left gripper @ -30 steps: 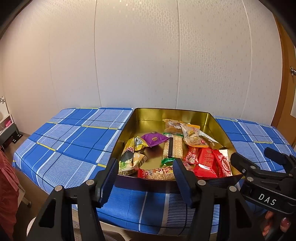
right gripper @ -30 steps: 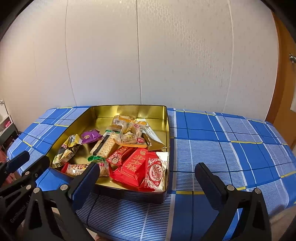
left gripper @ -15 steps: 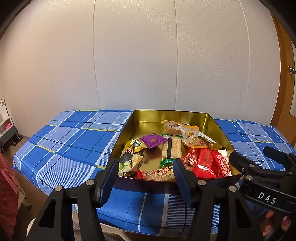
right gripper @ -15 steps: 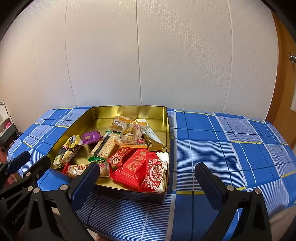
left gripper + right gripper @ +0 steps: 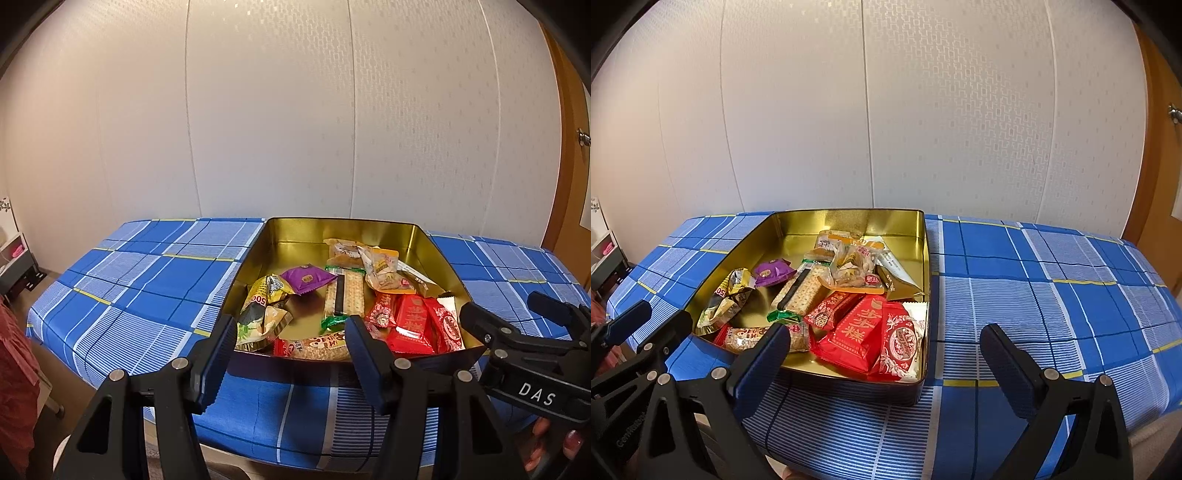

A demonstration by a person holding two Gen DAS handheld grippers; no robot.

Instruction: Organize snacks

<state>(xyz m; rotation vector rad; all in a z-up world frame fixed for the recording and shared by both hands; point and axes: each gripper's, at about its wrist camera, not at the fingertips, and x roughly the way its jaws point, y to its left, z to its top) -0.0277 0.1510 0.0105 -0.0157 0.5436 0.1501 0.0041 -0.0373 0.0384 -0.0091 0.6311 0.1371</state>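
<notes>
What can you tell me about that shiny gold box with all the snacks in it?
The gold tin is a shallow rectangular box with no lid on it, and it looks like metal: mirror-shiny gold inside, dark on the outer wall. It sits flat on the blue plaid cloth, with its far side toward the wall. Wrapped snacks lie loose inside, mostly toward the near end, including a purple packet, a cracker pack and red packets. The far part of the floor is bare. Nothing grips it.

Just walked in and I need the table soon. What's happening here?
A person holds a gripper in each hand over a gold tin of wrapped snacks on a blue checked cloth. The left gripper and the right gripper are both open and empty, short of the tin. Nothing is picked up.
</notes>
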